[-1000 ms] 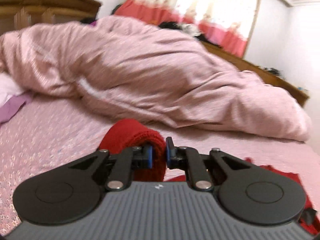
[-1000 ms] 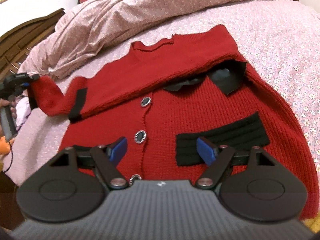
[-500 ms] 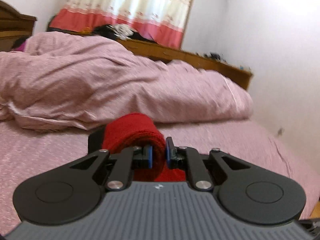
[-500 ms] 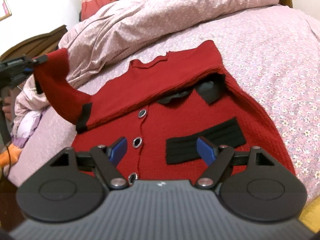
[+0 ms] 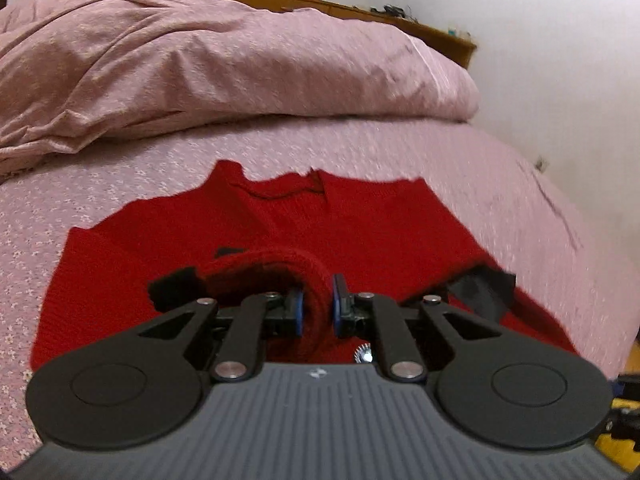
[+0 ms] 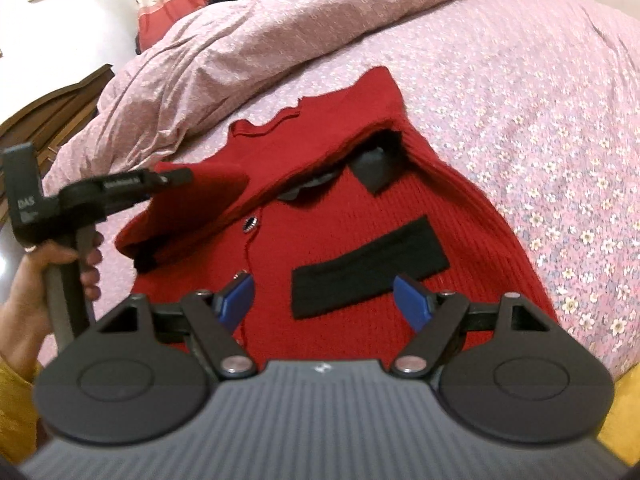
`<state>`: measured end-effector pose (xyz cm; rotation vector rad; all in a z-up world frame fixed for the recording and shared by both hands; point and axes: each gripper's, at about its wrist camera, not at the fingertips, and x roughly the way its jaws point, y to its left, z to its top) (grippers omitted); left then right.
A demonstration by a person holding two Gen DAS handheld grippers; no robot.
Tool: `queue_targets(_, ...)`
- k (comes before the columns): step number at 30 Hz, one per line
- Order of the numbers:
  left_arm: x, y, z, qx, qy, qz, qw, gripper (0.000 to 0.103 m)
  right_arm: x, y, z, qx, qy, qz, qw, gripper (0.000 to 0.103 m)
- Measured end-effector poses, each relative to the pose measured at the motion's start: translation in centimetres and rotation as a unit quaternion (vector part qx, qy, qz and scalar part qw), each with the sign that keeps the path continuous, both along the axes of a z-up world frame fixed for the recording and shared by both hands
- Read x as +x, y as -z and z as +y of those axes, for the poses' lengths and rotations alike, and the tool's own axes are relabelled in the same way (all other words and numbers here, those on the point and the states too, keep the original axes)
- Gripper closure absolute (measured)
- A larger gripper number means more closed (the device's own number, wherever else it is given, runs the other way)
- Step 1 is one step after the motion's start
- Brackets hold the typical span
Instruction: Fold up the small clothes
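A red knit cardigan (image 6: 360, 240) with black pocket trim (image 6: 368, 268) and buttons lies on the pink floral bedsheet (image 6: 540, 120). It also shows in the left wrist view (image 5: 380, 220). My left gripper (image 5: 316, 310) is shut on the red sleeve (image 5: 280, 268) with its black cuff (image 5: 172, 288), held above the cardigan's body. In the right wrist view the left gripper (image 6: 176, 178) holds the sleeve (image 6: 192, 208) over the cardigan's left side. My right gripper (image 6: 324, 300) is open and empty, just above the cardigan's lower front.
A crumpled pink duvet (image 5: 200, 60) lies along the far side of the bed. A wooden headboard (image 6: 60, 104) stands at the left, a wooden shelf (image 5: 360, 12) and curtains behind. The bed edge (image 5: 592, 280) drops off at the right by a white wall.
My left gripper has carried the sleeve up from the left of the bed and inward over the cardigan's body. The right gripper stayed open and moved slightly closer.
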<state>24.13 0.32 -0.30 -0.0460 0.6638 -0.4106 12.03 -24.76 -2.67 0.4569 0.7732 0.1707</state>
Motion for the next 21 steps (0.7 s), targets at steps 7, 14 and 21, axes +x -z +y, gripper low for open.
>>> queue_targets(7,-1.8,0.3,0.1,0.014,0.016,0.013,0.9997,0.038,0.4,0.3,0.7,-0.002,-0.01,0.008,1.0,0.025)
queue_targets(14,-6.5,0.0,1.4,0.052,0.017,0.004,0.9985,0.011,1.3,-0.9,2.6,-0.031,-0.043,-0.002,0.999,0.025)
queue_targets(21,-9.5,1.2,5.6,0.055,-0.054,0.022,0.9968,0.011,3.3,-2.4,6.0,-0.031,-0.081,-0.013,0.996,0.025)
